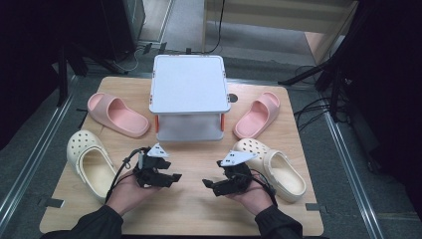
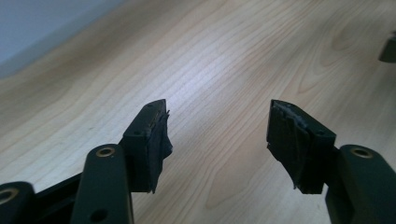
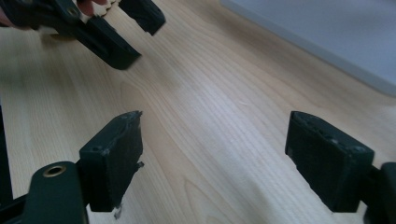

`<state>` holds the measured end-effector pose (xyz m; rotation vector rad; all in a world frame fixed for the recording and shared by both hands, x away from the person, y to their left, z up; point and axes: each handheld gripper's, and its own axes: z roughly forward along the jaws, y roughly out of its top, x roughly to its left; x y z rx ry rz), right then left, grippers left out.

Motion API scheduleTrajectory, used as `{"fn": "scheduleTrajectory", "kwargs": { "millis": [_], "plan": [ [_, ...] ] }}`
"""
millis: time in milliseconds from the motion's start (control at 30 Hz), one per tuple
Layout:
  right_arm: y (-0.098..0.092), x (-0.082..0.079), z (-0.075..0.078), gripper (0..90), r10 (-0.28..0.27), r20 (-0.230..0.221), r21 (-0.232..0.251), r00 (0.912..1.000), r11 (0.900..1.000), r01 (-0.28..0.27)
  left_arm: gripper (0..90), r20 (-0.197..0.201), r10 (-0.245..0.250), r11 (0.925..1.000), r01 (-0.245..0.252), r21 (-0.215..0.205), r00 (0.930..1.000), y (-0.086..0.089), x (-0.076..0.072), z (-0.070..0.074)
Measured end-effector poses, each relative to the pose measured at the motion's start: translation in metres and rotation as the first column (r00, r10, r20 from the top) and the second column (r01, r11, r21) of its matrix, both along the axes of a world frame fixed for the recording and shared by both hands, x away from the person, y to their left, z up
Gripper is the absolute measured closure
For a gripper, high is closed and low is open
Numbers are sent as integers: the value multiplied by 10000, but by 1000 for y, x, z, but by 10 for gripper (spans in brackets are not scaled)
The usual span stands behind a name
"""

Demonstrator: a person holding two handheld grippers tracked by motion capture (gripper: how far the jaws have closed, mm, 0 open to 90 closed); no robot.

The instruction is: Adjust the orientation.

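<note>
Near the front edge of the wooden counter (image 1: 189, 209), the person's two hands hold their tools low over bare wood, jaws turned toward each other. The left hand-held gripper (image 1: 171, 178) is released: in the left gripper view its two black jaws stand well apart with only wood grain between them. The right hand-held gripper (image 1: 208, 184) is likewise released, its jaws spread wide over the empty board in the right gripper view, which also shows the left hand-held gripper farther off at the upper left.

Nothing is grasped. Nearest the left hand lies a cream clog (image 1: 89, 162) at the left edge of the counter, toe pointing far; a second cream clog (image 1: 271, 167) lies just right of the right hand. Farther back, a pink slide (image 1: 117, 114) rests on the left and another pink slide (image 1: 258, 115) on the right, flanking a white two-tier rack (image 1: 188, 84) at the far middle.
</note>
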<state>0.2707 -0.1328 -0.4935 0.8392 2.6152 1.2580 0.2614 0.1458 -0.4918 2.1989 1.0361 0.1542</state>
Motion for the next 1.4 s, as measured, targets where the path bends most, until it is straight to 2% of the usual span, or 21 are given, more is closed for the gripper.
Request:
{"fn": "scheduleTrajectory", "kwargs": {
  "millis": [33, 67, 100, 133, 167, 200, 300, 433, 567, 667, 733, 800, 833, 933, 967, 1100, 1267, 1367, 1400],
  "plan": [
    [-1, 1, 2, 189, -93, -19, -19, 10000, 10000, 93, 389, 0, 0, 10000, 0, 0, 10000, 0, 0, 0],
    [-3, 1, 2, 198, -225, -167, 8, 9996, 9997, 226, 368, 233, -13, 9997, 7, 251, 9997, 3, -2, 5],
    [-4, 2, 3, 210, -279, -315, 38, 9991, 9996, 280, 347, 187, 6, 9998, -10, 192, 9998, 6, -3, 7],
    [-5, 3, 2, 219, -202, -364, 52, 9991, 9998, 204, 340, 200, 98, 10000, -98, -13, 9998, 8, -3, 9],
    [-5, 3, 2, 219, -202, -364, 52, 9991, 9998, 204, 354, 200, 98, 10000, -98, -13, 9998, 8, -3, 9],
    [-4, 2, 3, 266, -161, -370, -126, 9992, 9998, 157, 376, -96, 177, 9988, -181, -452, 9998, 12, -2, 13],
    [-3, 2, 4, 327, -112, -562, -231, 9984, 9997, 99, 414, -231, 123, 9979, -137, -628, 9997, 16, -2, 15],
    [1, 0, 8, 358, 104, -495, -283, 9987, 9995, -118, 478, 26, 591, 9974, -590, -407, 9982, 23, -8, 17],
    [2, 1, 9, 356, 194, -473, -265, 9987, 9994, -207, 488, -43, 820, 9956, -821, -453, 9966, 28, -11, 19],
    [5, 4, 8, 354, 316, -509, -424, 9982, 9985, -338, 487, -344, 1323, 9900, -1338, -446, 9906, 37, -14, 22],
    [7, 4, 8, 354, 372, -527, -561, 9979, 9976, -402, 488, -429, 1427, 9885, -1446, -446, 9888, 39, -14, 22],
    [8, 5, 6, 353, 503, -563, -708, 9971, 9960, -542, 492, -459, 1582, 9871, -1592, -185, 9863, 43, -15, 24],
    [9, 6, 5, 351, 600, -627, -707, 9962, 9954, -643, 492, -444, 1680, 9856, -1686, -104, 9848, 45, -15, 25],
    [9, 7, 5, 349, 691, -781, -556, 9945, 9957, -736, 492, -544, 1933, 9804, -1950, -275, 9796, 53, -16, 28],
    [9, 8, 6, 349, 705, -743, -480, 9947, 9961, -742, 493, -500, 2009, 9790, -2023, -265, 9783, 56, -17, 29],
    [10, 10, 7, 349, 725, -668, -446, 9951, 9961, -756, 504, -743, 2379, 9698, -2412, -376, 9684, 67, -21, 31],
    [14, 11, 6, 349, 880, -666, -580, 9939, 9941, -919, 511, -728, 2718, 9608, -2749, -362, 9596, 82, -26, 34],
    [16, 10, 6, 349, 964, -658, -632, 9932, 9929, -1006, 512, -617, 2955, 9546, -2972, -204, 9534, 91, -29, 36],
    [17, 10, 6, 349, 992, -670, -646, 9928, 9925, -1036, 512, -585, 3079, 9506, -3096, -225, 9496, 94, -30, 37]
  ]
}}
